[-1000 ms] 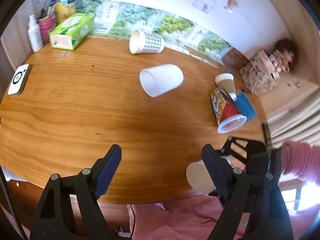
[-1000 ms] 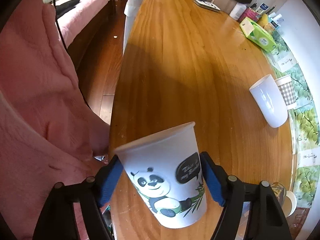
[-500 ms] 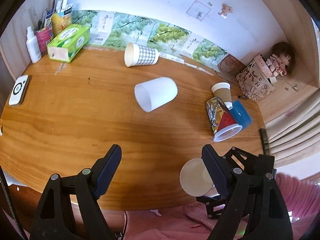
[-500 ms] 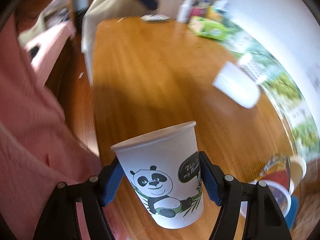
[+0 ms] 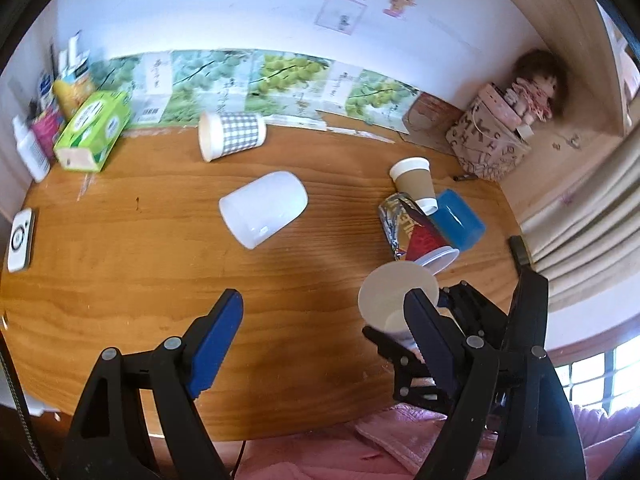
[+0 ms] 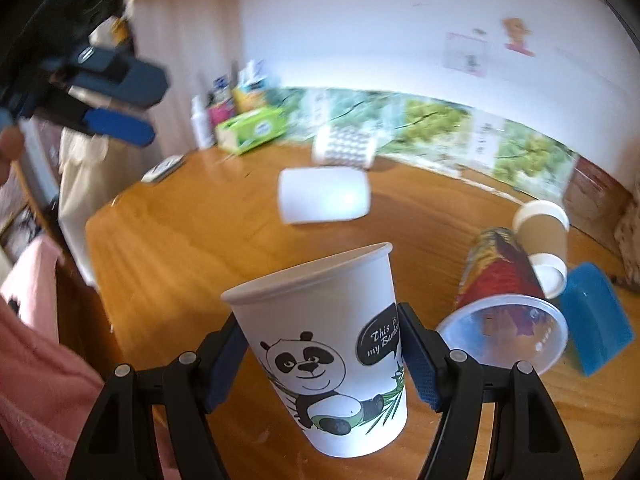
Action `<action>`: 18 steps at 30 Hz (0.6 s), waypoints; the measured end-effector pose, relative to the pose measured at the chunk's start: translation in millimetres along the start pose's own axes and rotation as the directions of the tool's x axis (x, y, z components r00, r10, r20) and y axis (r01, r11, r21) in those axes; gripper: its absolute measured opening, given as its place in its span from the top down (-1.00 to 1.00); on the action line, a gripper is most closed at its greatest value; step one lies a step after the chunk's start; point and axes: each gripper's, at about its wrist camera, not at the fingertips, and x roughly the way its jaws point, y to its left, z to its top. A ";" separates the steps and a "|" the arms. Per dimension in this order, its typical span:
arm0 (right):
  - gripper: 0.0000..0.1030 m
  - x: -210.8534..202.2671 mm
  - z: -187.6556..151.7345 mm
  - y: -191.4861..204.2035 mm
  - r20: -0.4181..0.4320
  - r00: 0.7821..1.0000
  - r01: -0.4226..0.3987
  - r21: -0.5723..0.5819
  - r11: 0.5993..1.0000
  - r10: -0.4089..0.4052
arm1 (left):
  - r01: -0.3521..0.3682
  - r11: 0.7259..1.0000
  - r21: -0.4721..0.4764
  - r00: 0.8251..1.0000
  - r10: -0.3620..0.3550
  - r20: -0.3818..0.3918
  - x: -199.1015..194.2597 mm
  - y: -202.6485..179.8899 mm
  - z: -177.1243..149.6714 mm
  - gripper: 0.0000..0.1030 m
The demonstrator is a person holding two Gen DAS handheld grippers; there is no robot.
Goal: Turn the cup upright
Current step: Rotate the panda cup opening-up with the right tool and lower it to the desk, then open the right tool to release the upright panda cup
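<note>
Swinging round fast, the right gripper has turned from the table's long edge a second ago to face the far wall, and the panda cup has come up with it. In the right wrist view, both blue pads pinch that cup's sides, mouth up and tilted a little left, above the near part of the wooden table. Just right of it lies the colourful cup on its side, clear mouth toward us, with a blue cup beside it and a brown cup behind. Farther off, a white cup and a checked cup lie on their sides, both blurred. Up at the far left, the left gripper hangs above the table.

Over to the left wrist view: the left gripper is spread wide, nothing between its fingers. The panda cup shows its open mouth at the near right, held in the right gripper, partly behind the left gripper's right finger. The white cup lies mid-table, the checked cup far behind it, a green tissue box far left.
</note>
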 end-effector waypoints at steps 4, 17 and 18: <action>-0.40 -1.2 -2.0 -18.6 0.054 0.998 0.019 0.118 0.993 -0.026 | -0.019 0.998 0.061 1.000 0.019 -0.007 2.2 -12.2 4.9 -0.66; -0.42 -11.2 -23.1 -34.0 0.142 0.984 0.062 0.276 0.959 -0.104 | -0.016 0.976 0.219 0.999 0.026 -0.044 14.1 -43.0 5.8 -0.66; -0.43 -12.4 -24.6 -33.9 0.141 0.984 0.067 0.278 0.958 -0.110 | -0.012 0.974 0.227 0.999 0.023 -0.047 14.7 -45.6 5.4 -0.66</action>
